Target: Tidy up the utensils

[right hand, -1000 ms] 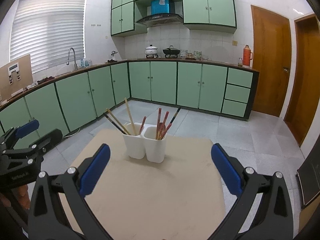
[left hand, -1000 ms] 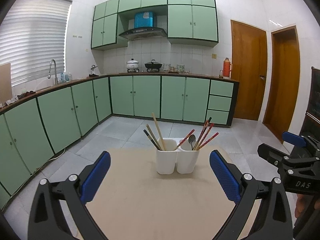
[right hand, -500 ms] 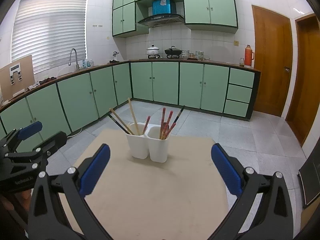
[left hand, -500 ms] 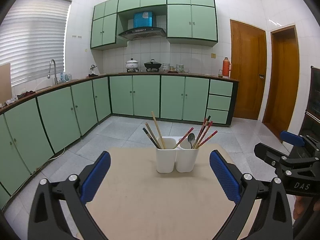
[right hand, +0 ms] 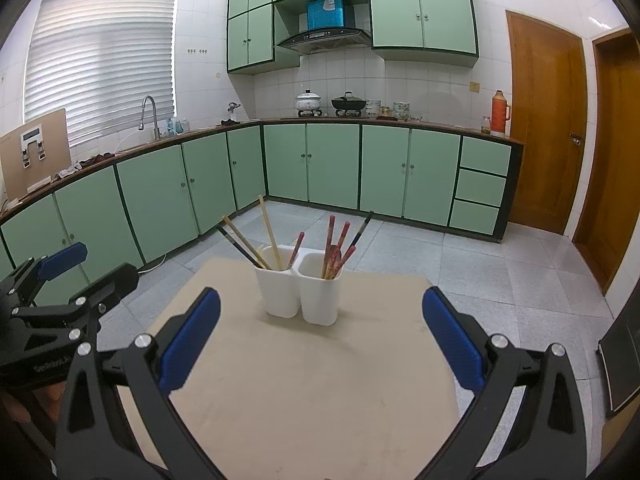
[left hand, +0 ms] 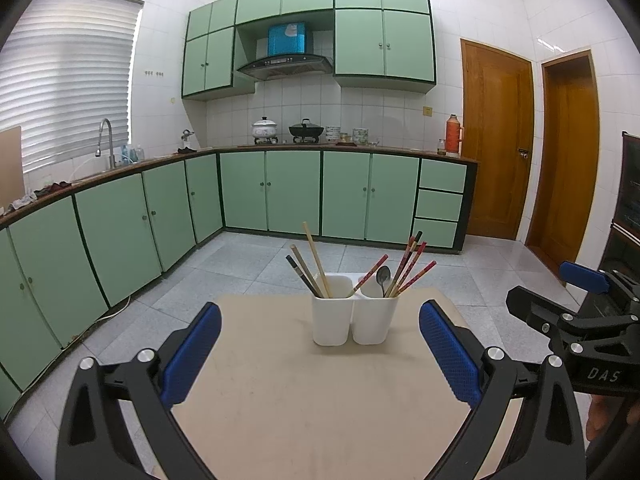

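A white two-compartment holder stands near the far end of a beige table. Its left cup holds wooden and dark chopsticks. Its right cup holds red chopsticks and a metal spoon. One red chopstick leans across the divider. My left gripper is open and empty, short of the holder. My right gripper is also open and empty, facing the holder from the right. Each gripper shows at the edge of the other's view.
Green base cabinets run along the left and back walls, with a sink tap and pots on the counter. Two wooden doors stand at the right. A tiled floor surrounds the table. A person's hand holds the right gripper.
Both wrist views have drifted slightly; the holder sits a little higher and further off in each. Both grippers stay open and empty.
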